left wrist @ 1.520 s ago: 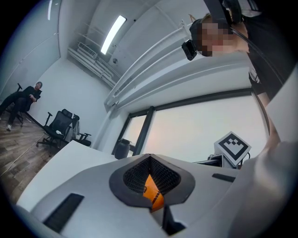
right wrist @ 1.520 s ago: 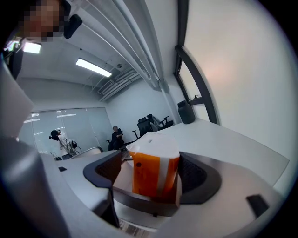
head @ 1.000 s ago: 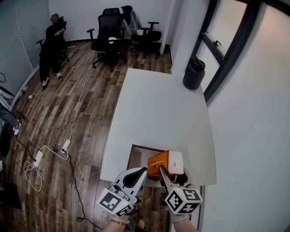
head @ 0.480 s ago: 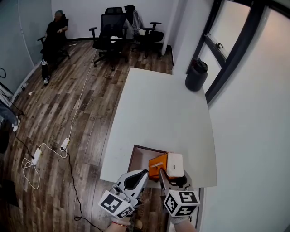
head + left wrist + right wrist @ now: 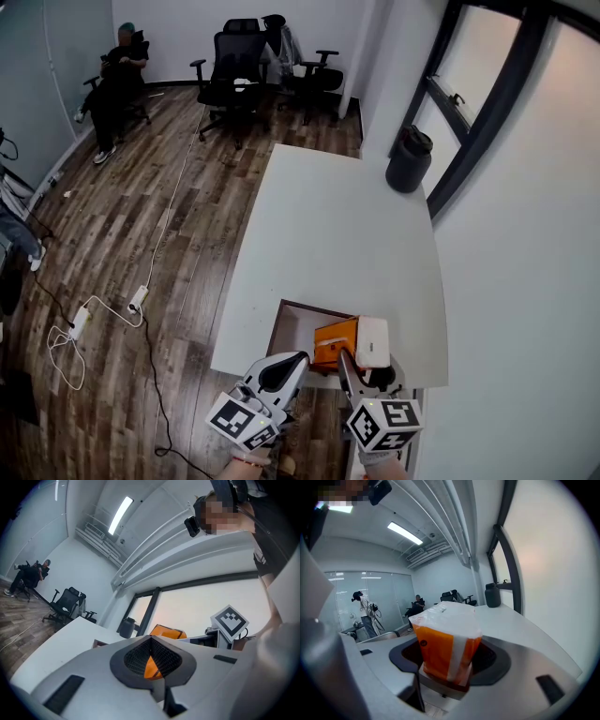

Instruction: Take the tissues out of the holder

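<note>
One pack (image 5: 349,341) is sitting at the holder (image 5: 279,323) by the table's (image 5: 337,234) six o'clock edge, right tongs (image 5: 447,665) closing on it, left tongs (image 5: 151,657) idling pinched and empty, lifting-out seemingly remaining.

The left hand-held gripper (image 5: 298,359) and the right hand-held gripper (image 5: 367,364) look alike: light grey moulded shells, tapering jaws with inset black mesh-textured pads (image 5: 136,656), dark rectangular slots, and a white cube (image 5: 239,419) bearing black square markers
</note>
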A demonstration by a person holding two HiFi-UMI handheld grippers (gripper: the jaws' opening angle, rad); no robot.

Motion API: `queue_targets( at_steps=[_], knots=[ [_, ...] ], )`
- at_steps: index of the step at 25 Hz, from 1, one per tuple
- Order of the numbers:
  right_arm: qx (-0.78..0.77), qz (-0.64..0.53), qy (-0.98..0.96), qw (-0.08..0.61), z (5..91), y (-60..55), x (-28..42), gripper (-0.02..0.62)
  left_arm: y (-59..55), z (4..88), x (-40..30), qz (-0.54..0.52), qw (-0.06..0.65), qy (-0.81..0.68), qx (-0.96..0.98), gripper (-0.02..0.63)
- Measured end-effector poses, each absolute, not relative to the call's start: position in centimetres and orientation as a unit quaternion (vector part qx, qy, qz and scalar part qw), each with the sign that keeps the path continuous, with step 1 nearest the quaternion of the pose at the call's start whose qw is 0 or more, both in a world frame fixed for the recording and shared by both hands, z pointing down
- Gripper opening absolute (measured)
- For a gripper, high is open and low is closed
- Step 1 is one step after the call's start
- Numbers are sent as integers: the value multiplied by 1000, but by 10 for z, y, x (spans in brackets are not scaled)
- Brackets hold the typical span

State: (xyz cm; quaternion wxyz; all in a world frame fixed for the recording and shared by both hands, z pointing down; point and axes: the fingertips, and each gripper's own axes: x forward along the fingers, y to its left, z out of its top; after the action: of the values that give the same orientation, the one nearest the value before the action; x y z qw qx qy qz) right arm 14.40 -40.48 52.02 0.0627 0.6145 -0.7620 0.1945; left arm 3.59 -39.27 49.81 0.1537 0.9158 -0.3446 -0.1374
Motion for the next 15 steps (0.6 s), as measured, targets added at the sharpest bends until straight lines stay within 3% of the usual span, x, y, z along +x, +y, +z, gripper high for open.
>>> queue_targets(
  at_steps=[15],
  knots=[
    [585, 178, -791, -6, 480, -398, 145, 272, -392, 475, 43, -123, 134, -334, 925, 5]
  ],
)
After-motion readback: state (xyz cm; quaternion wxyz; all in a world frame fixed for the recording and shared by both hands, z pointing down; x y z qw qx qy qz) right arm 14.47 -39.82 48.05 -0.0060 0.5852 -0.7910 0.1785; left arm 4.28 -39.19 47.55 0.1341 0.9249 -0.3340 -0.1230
